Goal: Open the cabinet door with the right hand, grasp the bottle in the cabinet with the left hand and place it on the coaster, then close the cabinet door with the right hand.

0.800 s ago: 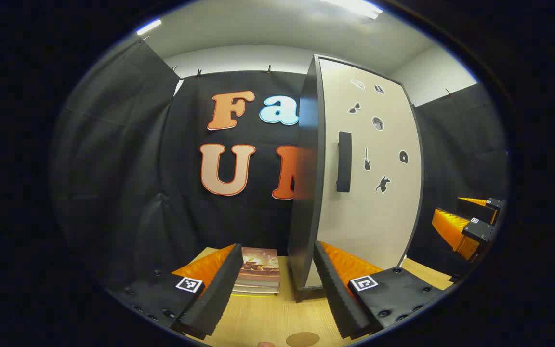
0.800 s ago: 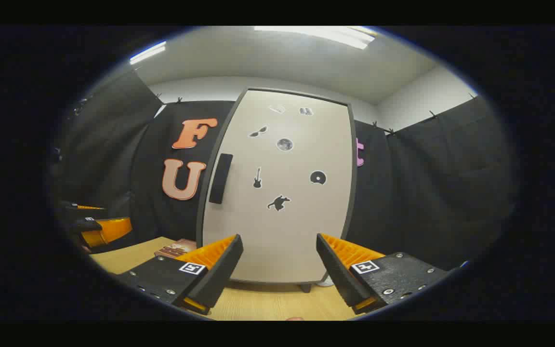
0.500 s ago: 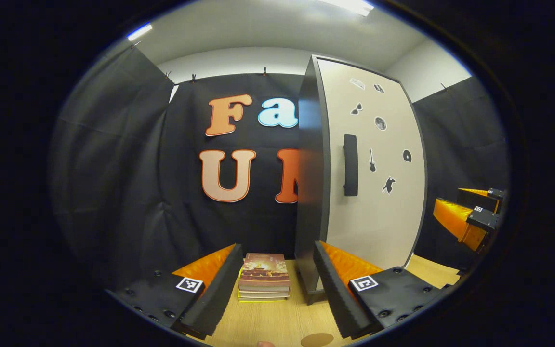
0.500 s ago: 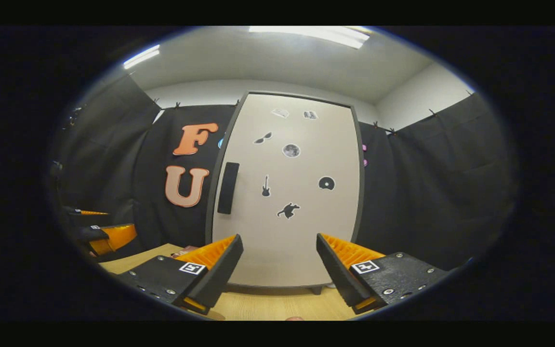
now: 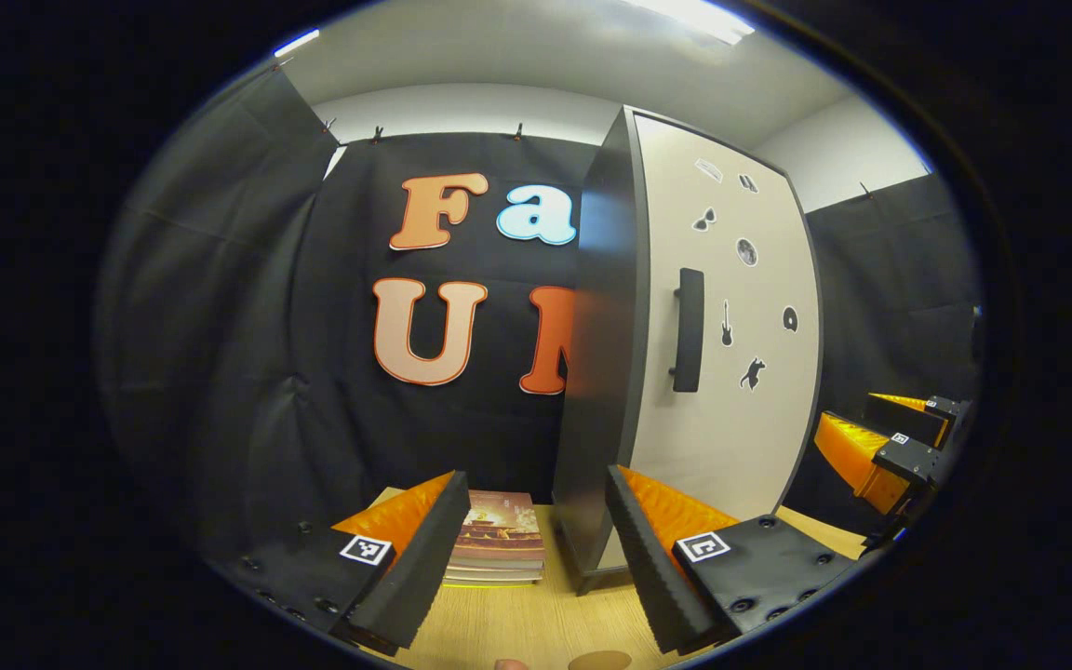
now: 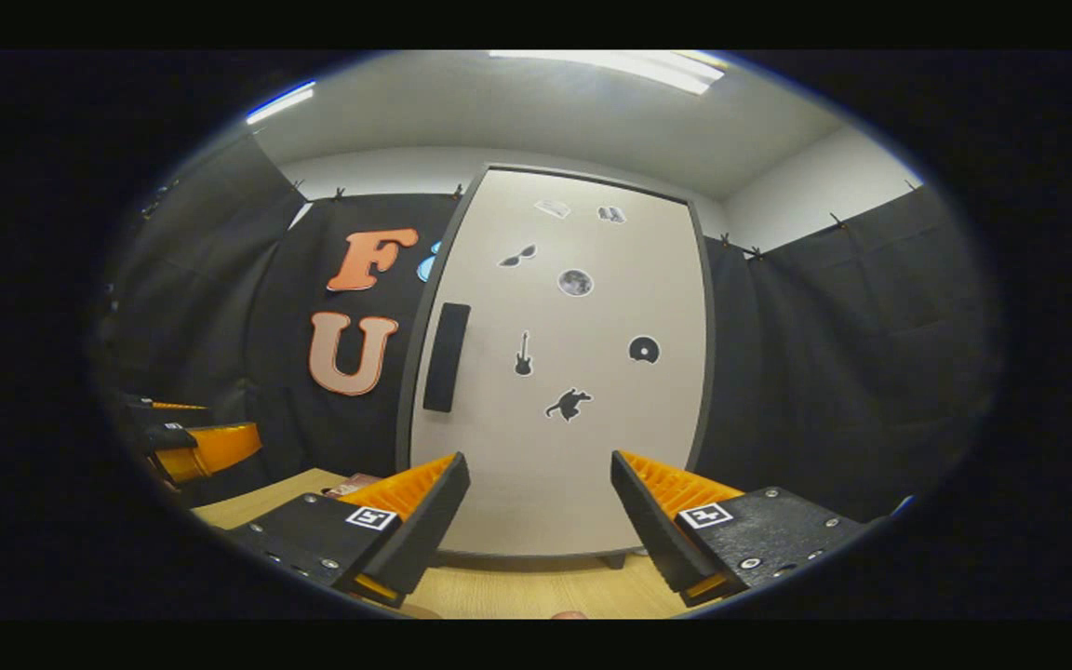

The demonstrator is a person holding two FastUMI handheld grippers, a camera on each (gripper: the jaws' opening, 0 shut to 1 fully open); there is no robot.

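From my seat both feeds look evenly lit by ceiling light strips (image 5: 694,14) (image 6: 610,65), which blow out to white glare. The pale cabinet door (image 6: 559,372) reads bright against dark cloth. I see strong fisheye bending: the door's edges bow outward and detail smears toward the rim. The right gripper view is softer and grainier; the left gripper view is crisper.

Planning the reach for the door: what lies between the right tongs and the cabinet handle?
Nothing. In the right gripper view the open right tongs face the closed door, the handle up-left; only air lies between.
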